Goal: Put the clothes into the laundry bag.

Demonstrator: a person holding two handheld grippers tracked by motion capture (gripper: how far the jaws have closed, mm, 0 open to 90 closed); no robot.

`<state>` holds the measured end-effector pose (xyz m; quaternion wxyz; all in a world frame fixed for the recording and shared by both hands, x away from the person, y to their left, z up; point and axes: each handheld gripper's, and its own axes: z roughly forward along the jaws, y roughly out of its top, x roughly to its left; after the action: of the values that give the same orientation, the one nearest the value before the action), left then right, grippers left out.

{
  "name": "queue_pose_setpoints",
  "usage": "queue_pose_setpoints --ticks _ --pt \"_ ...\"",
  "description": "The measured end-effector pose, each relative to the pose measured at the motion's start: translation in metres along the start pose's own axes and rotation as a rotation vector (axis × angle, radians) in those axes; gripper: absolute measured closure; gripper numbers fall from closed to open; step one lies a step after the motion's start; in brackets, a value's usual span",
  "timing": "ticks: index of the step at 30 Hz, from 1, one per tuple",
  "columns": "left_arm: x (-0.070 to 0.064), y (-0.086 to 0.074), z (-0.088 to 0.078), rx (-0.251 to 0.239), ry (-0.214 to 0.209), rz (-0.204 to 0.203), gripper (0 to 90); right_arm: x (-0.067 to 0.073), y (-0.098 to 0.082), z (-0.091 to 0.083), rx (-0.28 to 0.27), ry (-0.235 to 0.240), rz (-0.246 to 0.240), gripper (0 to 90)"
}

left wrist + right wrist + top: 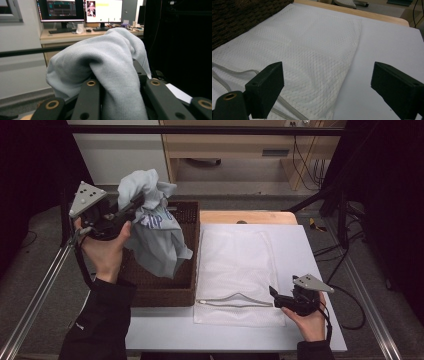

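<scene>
1. Above the woven basket [186, 270], the left gripper [136, 201] held one pale grey-blue garment [156, 240] aloft, its jaws pinched tight on a bunched fold near the top while the rest hung down over the basket's inside.
2. Seen from the left gripper view, the cloth [110, 67] draped thickly over both jaws, so the hold looked deep rather than a thin edge pinch.
3. Doing this lift well probably meant raising the garment until its hem cleared the basket wall, then carrying it sideways toward the mesh laundry bag [235, 265] without letting it snag on the weave.
4. Beside the bag's near right corner, the right gripper [273, 296] rested low with its jaws spread wide and nothing between them; it sat well placed to take the zipper [235, 301] edge and hold the mouth apart.
5. Counted: one garment, one basket, one mesh bag, one white table top [320, 270], two grippers.
</scene>
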<state>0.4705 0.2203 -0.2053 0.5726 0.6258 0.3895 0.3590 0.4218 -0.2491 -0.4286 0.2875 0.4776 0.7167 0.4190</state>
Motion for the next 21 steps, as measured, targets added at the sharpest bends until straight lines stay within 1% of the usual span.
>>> queue_pose_setpoints --ticks 1,2,4,7,9,10,11,13,14,15,16,17,18,21 --pt "0.0 0.003 -0.002 -0.006 0.0 -0.001 74.0 0.0 0.0 0.0 0.0 0.0 0.0 11.7" --pt "-0.002 0.01 -0.005 -0.02 0.001 0.006 74.1 -0.001 0.0 0.0 -0.006 -0.005 -0.009 12.1" --pt "-0.006 0.016 -0.009 -0.034 -0.003 0.007 74.0 -0.001 0.0 0.0 -0.008 -0.005 -0.011 12.2" --pt "-0.01 0.021 -0.011 -0.041 -0.01 0.012 74.0 0.0 0.0 0.0 -0.009 -0.004 -0.014 12.4" --pt "-0.02 0.026 -0.013 -0.053 -0.028 0.023 74.1 0.0 0.001 0.0 -0.013 -0.004 -0.016 12.4" --pt "-0.023 0.028 -0.014 -0.054 -0.033 0.027 74.0 0.0 0.001 -0.001 -0.016 -0.004 -0.011 12.4" --pt "-0.023 0.028 -0.014 -0.054 -0.033 0.027 74.1 0.0 0.001 -0.001 -0.016 -0.004 -0.011 12.4" --pt "-0.029 0.032 -0.013 -0.06 -0.046 0.034 74.0 0.0 0.001 -0.002 -0.023 -0.005 -0.009 12.3" --pt "-0.035 0.035 -0.012 -0.074 -0.058 0.048 74.0 0.0 0.002 -0.004 -0.025 -0.005 -0.008 12.3" --pt "-0.035 0.035 -0.012 -0.074 -0.058 0.048 74.0 0.0 0.002 -0.004 -0.025 -0.005 -0.008 12.3" --pt "-0.039 0.037 -0.011 -0.077 -0.067 0.046 74.0 -0.001 0.002 -0.004 -0.027 -0.006 -0.012 12.2" --pt "-0.046 0.04 -0.01 -0.074 -0.09 0.036 74.0 0.0 0.002 -0.005 -0.03 -0.005 -0.009 12.3" --pt "-0.046 0.04 -0.01 -0.074 -0.09 0.036 74.0 0.0 0.002 -0.005 -0.03 -0.005 -0.009 12.3" --pt "-0.057 0.044 -0.006 -0.082 -0.116 0.04 74.0 -0.001 0.003 -0.006 -0.033 -0.005 -0.013 12.3"
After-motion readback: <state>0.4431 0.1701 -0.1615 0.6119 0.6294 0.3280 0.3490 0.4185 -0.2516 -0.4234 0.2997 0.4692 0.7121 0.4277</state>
